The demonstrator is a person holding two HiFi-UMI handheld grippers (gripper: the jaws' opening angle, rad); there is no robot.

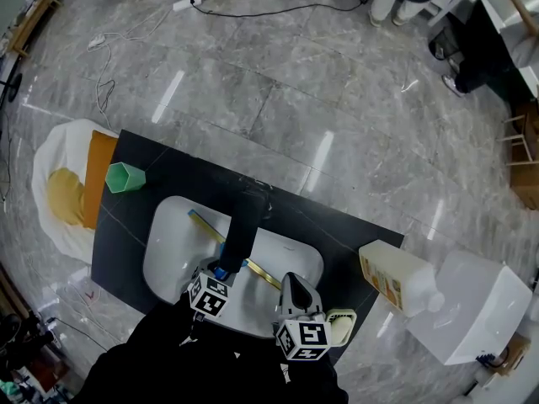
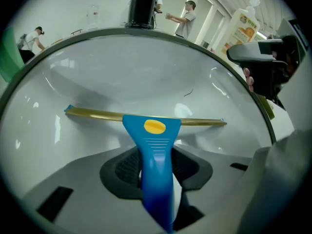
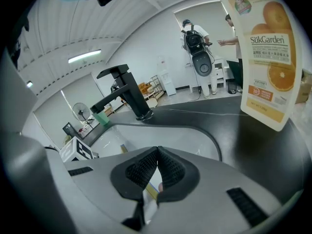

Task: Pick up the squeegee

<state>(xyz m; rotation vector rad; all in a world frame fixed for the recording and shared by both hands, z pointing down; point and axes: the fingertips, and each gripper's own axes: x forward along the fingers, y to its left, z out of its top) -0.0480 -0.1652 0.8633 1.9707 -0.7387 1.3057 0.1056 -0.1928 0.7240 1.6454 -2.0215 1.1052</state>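
The squeegee (image 1: 258,268) lies in the white sink (image 1: 167,236), its brass blade running diagonally and its blue handle toward me. In the left gripper view the blue handle with a yellow button (image 2: 155,130) runs straight between the two dark pads, which press on its sides. My left gripper (image 1: 221,272) (image 2: 156,170) points steeply down into the basin (image 2: 136,67), shut on the handle. My right gripper (image 1: 291,281) (image 3: 157,167) hovers over the sink's near right rim, pads together with nothing held.
A black faucet (image 1: 244,219) (image 3: 129,94) rises at the sink's far edge. A green cup (image 1: 125,177) stands on the dark counter at left. An orange-labelled detergent bottle (image 1: 399,279) (image 3: 265,48) stands at right, with a white container (image 1: 482,305) beyond. Cloths (image 1: 99,179) lie at far left.
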